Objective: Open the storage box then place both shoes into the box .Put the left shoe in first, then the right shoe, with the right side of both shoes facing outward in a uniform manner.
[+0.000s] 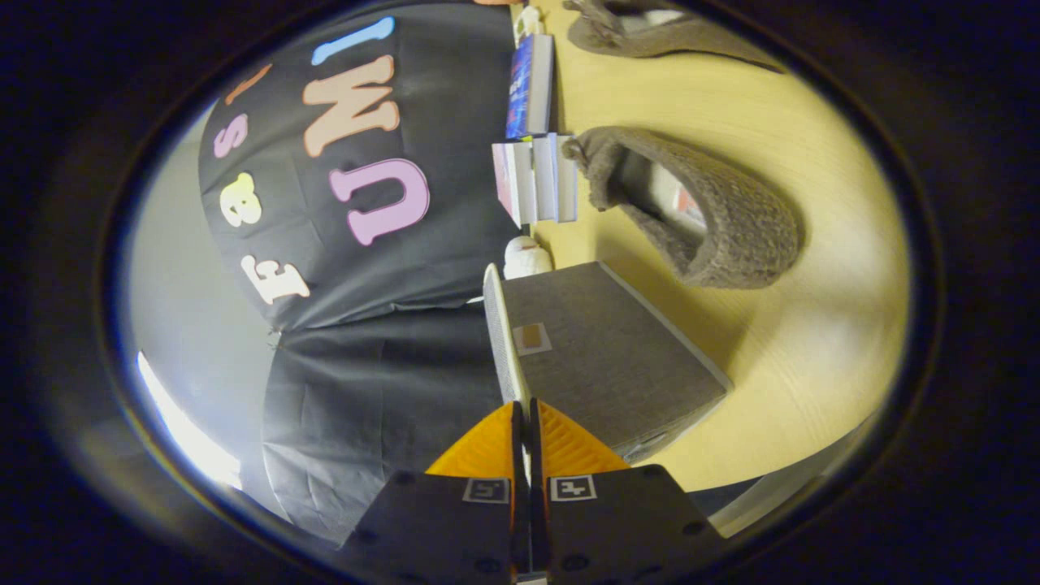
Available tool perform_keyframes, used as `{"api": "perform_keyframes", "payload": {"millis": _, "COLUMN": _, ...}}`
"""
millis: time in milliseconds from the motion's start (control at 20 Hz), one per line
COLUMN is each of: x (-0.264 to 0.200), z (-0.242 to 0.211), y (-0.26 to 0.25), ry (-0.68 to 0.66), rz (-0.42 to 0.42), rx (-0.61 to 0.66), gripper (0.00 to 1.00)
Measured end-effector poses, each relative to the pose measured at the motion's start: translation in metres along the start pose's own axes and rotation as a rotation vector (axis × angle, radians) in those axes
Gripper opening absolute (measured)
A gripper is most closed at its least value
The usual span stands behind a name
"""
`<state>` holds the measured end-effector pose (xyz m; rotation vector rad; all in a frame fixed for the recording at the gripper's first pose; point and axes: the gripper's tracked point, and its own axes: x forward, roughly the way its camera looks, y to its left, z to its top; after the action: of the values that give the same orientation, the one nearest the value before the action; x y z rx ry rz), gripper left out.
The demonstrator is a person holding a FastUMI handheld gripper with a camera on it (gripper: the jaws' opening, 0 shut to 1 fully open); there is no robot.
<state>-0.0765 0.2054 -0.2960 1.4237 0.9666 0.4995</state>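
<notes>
The view is rolled on its side, with the wooden table (812, 341) to the right of the fingers. A grey fabric storage box (617, 357) sits on the table just ahead of the fingers. Its thin lid (500, 325) lies along the box's top side, close against it. My gripper (524, 408) is shut on the near edge of this lid. Beyond the box, one grey knitted slipper (723, 219) lies on the table with its opening toward the box. A second grey slipper (650, 36) lies farther off, partly cut from sight.
Several books (538, 175) stand against the black cloth wall beyond the box, with another book (530, 85) farther along. A small white figure (526, 256) stands between the books and the box. Bare tabletop lies beside the box.
</notes>
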Motion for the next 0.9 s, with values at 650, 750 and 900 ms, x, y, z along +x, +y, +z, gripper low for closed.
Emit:
{"api": "perform_keyframes", "payload": {"millis": 650, "x": 0.014, "z": -0.072, "y": 0.113, "ry": 0.036, "rz": 0.050, "rx": -0.382, "gripper": 0.04}}
{"api": "perform_keyframes", "payload": {"millis": 750, "x": 0.024, "z": -0.090, "y": 0.132, "ry": 0.063, "rz": 0.072, "rx": -0.445, "gripper": 0.04}}
{"api": "perform_keyframes", "payload": {"millis": 900, "x": 0.044, "z": -0.122, "y": 0.151, "ry": 0.116, "rz": 0.102, "rx": -0.512, "gripper": 0.05}}
